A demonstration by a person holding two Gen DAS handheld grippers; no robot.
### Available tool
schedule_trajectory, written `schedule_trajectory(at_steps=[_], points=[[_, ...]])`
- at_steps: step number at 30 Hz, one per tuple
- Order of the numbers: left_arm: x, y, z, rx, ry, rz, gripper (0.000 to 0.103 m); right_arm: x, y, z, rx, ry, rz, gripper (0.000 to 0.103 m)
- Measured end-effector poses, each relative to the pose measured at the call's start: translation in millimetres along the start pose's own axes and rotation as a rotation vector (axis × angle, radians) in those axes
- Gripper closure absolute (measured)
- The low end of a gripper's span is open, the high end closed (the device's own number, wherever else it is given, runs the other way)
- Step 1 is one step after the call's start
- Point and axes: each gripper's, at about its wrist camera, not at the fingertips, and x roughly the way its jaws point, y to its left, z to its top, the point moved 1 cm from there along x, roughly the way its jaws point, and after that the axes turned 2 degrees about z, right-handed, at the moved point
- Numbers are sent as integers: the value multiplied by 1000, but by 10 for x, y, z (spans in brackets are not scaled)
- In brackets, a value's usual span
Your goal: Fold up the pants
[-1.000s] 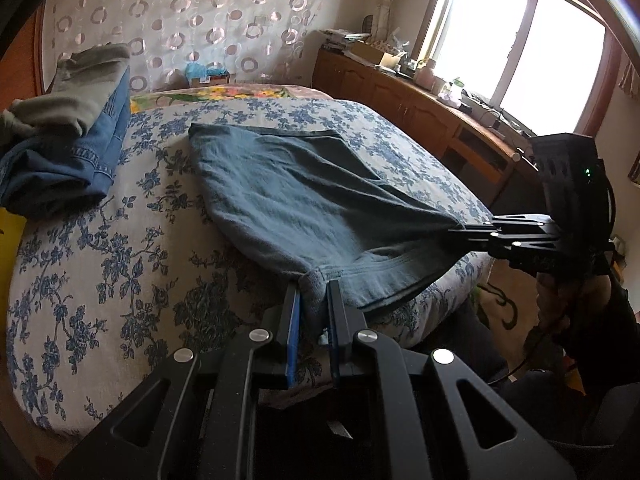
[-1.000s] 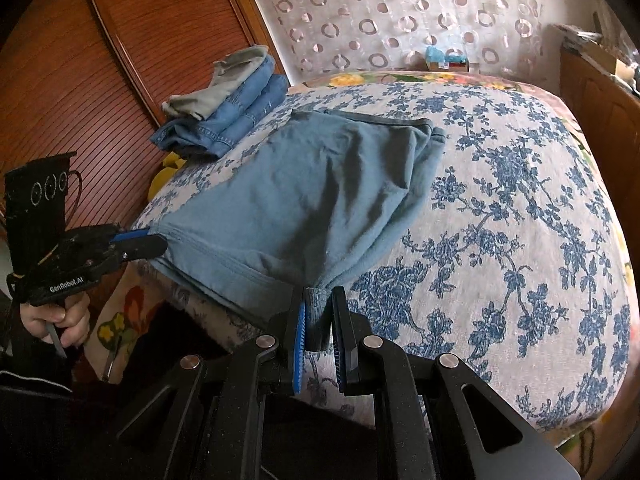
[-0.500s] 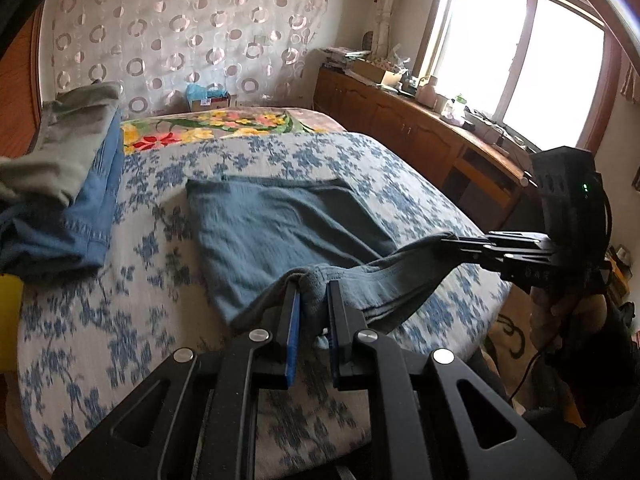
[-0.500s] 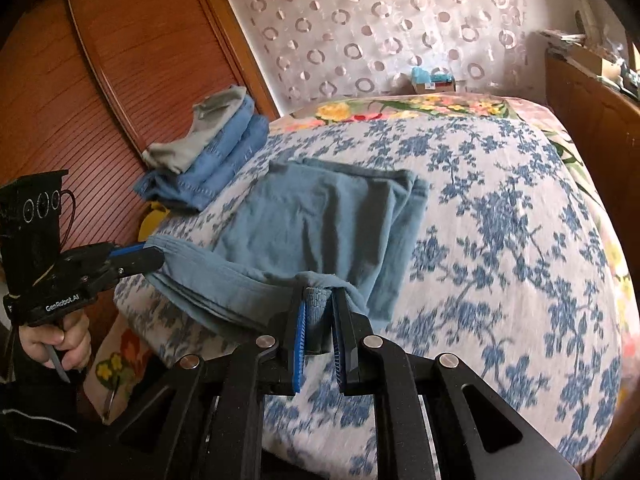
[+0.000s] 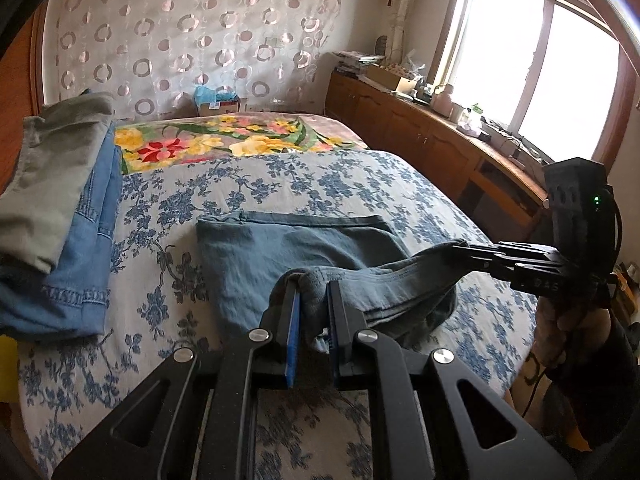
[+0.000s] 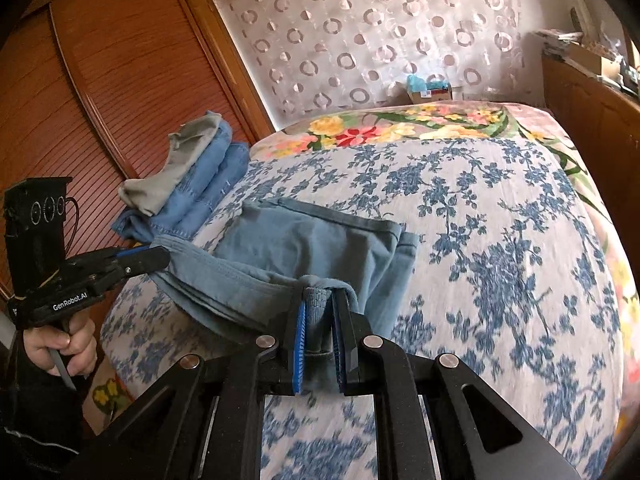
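Note:
Blue-grey pants (image 5: 280,252) lie partly folded on the flowered bed, also in the right wrist view (image 6: 304,240). My left gripper (image 5: 313,286) is shut on one corner of their near edge and holds it above the lower layer. My right gripper (image 6: 319,294) is shut on the other corner; it shows at the right of the left wrist view (image 5: 460,250). The lifted edge hangs taut between both grippers over the flat part. The left gripper shows at the left of the right wrist view (image 6: 156,256).
A stack of folded jeans and a grey garment (image 5: 60,208) lies on the bed's left side, also in the right wrist view (image 6: 188,184). A wooden wardrobe (image 6: 100,100) stands left of the bed. A wooden cabinet (image 5: 420,136) runs under the window. A flowered blanket (image 5: 224,140) covers the bed's far end.
Both grippers have carried the pants' near edge up and forward over the bed, doubling the fabric onto itself. The visible flat part has become shorter.

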Motion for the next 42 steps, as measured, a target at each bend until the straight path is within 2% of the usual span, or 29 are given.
schedule_trajectory(at_steps=[12, 22, 34, 36, 39, 41, 42], points=[[274, 148, 106, -14, 19, 5, 90, 399, -136, 160, 6, 21, -8, 91], [272, 195, 300, -8, -24, 17, 90, 391, -157, 322, -20, -27, -12, 91], [404, 215, 308, -2, 3, 49, 90, 600, -210, 348, -11, 10, -26, 91], [434, 224, 289, -6, 14, 59, 87, 605, -219, 349, -8, 18, -30, 88], [459, 239, 257, -10, 24, 73, 79, 611, -207, 349, -19, 25, -56, 85], [462, 256, 242, -17, 29, 86, 66, 591, -201, 346, -27, 23, -56, 84], [462, 262, 233, -22, 30, 90, 63, 581, -201, 345, -30, 24, -63, 81]])
